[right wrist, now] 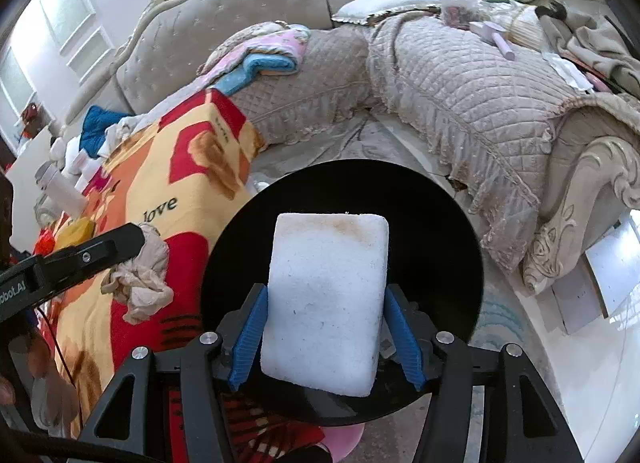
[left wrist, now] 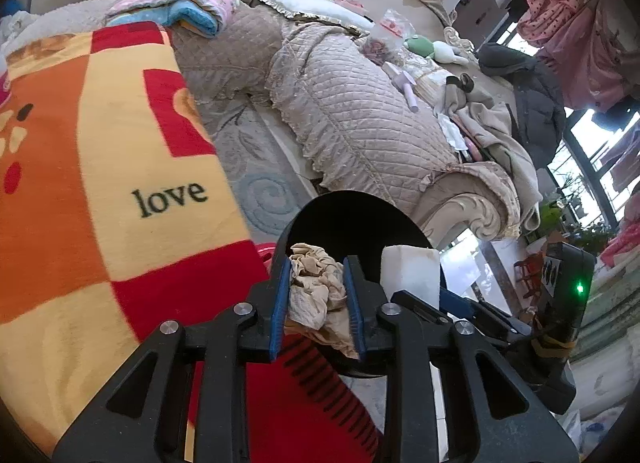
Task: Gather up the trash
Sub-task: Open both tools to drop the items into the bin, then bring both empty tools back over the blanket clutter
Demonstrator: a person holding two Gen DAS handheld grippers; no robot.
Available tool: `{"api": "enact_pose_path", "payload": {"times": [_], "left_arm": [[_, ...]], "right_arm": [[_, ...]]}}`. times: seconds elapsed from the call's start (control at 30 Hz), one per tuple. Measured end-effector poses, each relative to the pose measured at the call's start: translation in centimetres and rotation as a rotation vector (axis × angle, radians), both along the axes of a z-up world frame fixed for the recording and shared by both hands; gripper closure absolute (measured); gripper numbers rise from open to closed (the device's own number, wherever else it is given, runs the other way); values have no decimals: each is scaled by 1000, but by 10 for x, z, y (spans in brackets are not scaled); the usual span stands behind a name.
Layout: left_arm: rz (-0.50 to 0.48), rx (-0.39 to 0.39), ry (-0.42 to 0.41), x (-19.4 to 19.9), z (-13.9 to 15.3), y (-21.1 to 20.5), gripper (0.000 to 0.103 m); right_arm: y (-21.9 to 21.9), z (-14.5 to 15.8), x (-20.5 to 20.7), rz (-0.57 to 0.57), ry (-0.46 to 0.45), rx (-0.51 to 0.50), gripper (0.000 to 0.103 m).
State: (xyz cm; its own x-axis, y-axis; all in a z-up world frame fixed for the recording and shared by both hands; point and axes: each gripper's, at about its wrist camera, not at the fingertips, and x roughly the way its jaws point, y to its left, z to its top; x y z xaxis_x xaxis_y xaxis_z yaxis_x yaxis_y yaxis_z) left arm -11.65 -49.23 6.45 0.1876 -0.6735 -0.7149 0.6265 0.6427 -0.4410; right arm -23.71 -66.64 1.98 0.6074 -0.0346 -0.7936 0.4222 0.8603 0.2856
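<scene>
A round black bin [right wrist: 440, 231] stands on the floor under both grippers. My left gripper [left wrist: 318, 265] is shut on a crumpled beige paper wad [left wrist: 316, 287], held over the bin's [left wrist: 340, 211] near left rim. In the right wrist view the wad [right wrist: 140, 283] hangs from the left gripper's fingers [right wrist: 120, 241], beside the bin's left edge. My right gripper [right wrist: 326, 291] is shut on a white foam block [right wrist: 326, 303] with a brownish top edge, over the bin's mouth. The block [left wrist: 410, 275] also shows in the left wrist view.
A bright blanket [left wrist: 120, 183] with "love" on it drapes to the left, touching the bin. A quilted beige sofa [left wrist: 360, 103] curves behind, its carved armrest [right wrist: 580, 223] at the right. Clothes and small items clutter the seat [right wrist: 500, 43]. Pale patterned floor [left wrist: 256, 167] lies between.
</scene>
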Motion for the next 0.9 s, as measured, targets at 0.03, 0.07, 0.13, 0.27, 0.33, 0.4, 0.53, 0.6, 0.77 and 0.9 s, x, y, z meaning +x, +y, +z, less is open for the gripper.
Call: {"api": "enact_pose_path", "payload": {"times": [0.03, 0.07, 0.13, 0.27, 0.33, 0.4, 0.53, 0.6, 0.77, 0.9], "left_arm": [[-5, -8, 2, 1, 0, 0, 69], [-10, -18, 3, 0, 0, 0, 65], [-13, -27, 3, -1, 1, 1, 49], [-11, -18, -1, -1, 2, 6, 48], [0, -4, -13, -1, 3, 11, 48], [24, 16, -32, -1, 4, 19, 48], [80, 62, -61, 0, 4, 37, 48], [101, 78, -68, 2, 3, 48, 48], [155, 132, -118, 2, 1, 74, 48], [190, 154, -121, 2, 0, 99, 49]], "right_arm": [[-2, -1, 0, -10, 2, 1, 43], [-4, -2, -1, -25, 6, 3, 38], [-7, -2, -3, -45, 6, 8, 34], [-9, -3, -5, -55, 5, 22, 33], [-7, -3, -5, -51, 8, 23, 33], [-3, -3, -5, -41, 8, 24, 33], [9, -2, -1, -12, 11, 23, 33], [16, -2, 3, 4, 12, 23, 33], [39, 1, 11, 53, 13, 17, 33], [58, 6, 18, 93, 7, 14, 33]]}}
